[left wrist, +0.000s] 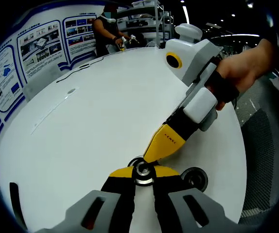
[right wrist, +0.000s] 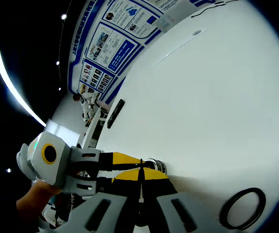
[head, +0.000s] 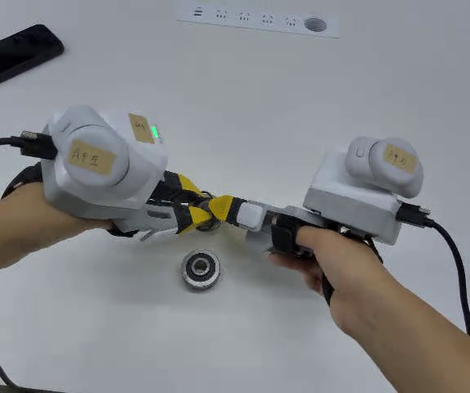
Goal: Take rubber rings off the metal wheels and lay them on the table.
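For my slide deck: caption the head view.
The left gripper holds a metal wheel while the right gripper touches it; a second wheel lies on the table.

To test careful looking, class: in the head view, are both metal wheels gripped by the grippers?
No: one wheel lies free on the table, with no jaws touching it.

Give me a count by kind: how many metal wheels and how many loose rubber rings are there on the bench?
Metal wheels: 2 (held wheel, lying wheel)
Loose rubber ring: 1
Total: 3
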The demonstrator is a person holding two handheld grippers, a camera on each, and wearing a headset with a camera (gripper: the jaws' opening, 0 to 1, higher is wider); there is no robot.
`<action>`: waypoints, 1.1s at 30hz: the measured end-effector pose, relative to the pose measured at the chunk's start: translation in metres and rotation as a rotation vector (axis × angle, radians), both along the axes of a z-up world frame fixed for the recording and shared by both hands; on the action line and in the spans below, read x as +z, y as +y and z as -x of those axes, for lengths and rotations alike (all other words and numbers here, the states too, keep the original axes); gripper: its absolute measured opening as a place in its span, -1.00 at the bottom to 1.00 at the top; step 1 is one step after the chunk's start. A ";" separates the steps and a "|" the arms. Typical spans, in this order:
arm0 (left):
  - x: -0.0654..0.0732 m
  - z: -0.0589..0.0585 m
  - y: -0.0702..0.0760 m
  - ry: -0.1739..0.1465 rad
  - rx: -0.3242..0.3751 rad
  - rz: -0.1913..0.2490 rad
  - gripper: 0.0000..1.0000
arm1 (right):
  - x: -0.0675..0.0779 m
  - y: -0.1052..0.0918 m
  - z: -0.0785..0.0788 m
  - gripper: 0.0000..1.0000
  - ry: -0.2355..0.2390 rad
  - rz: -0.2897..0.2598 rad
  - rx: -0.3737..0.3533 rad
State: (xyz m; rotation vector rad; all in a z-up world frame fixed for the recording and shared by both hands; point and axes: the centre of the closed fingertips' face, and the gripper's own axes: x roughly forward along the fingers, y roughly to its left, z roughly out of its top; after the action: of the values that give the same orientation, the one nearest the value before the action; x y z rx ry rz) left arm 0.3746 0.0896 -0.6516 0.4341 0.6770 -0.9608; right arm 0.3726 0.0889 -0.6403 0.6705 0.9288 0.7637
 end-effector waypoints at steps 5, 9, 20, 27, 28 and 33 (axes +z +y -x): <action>0.005 -0.001 0.000 -0.008 0.003 0.007 -0.71 | -0.001 0.000 -0.005 -0.97 0.012 -0.014 -0.013; 0.011 -0.002 0.006 -0.021 0.007 0.003 -0.67 | -0.001 0.002 -0.008 -0.96 0.023 -0.028 -0.029; 0.029 0.004 0.028 -0.061 0.080 0.031 -0.48 | 0.009 0.003 -0.010 -0.96 0.023 -0.057 -0.053; 0.052 0.004 0.036 -0.134 0.137 0.099 -0.40 | 0.021 -0.008 -0.013 -0.96 0.023 -0.084 -0.096; 0.056 0.004 0.035 -0.140 0.144 0.109 -0.36 | 0.022 -0.010 -0.014 -0.96 0.019 -0.083 -0.101; 0.066 0.006 0.037 -0.156 0.180 0.143 -0.26 | 0.024 -0.027 -0.017 -0.96 0.020 -0.077 -0.140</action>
State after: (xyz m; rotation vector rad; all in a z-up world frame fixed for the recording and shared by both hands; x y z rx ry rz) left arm 0.3687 0.1269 -0.5856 0.3120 0.4935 -0.7899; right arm 0.3900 0.0614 -0.6161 0.8038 0.8642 0.6719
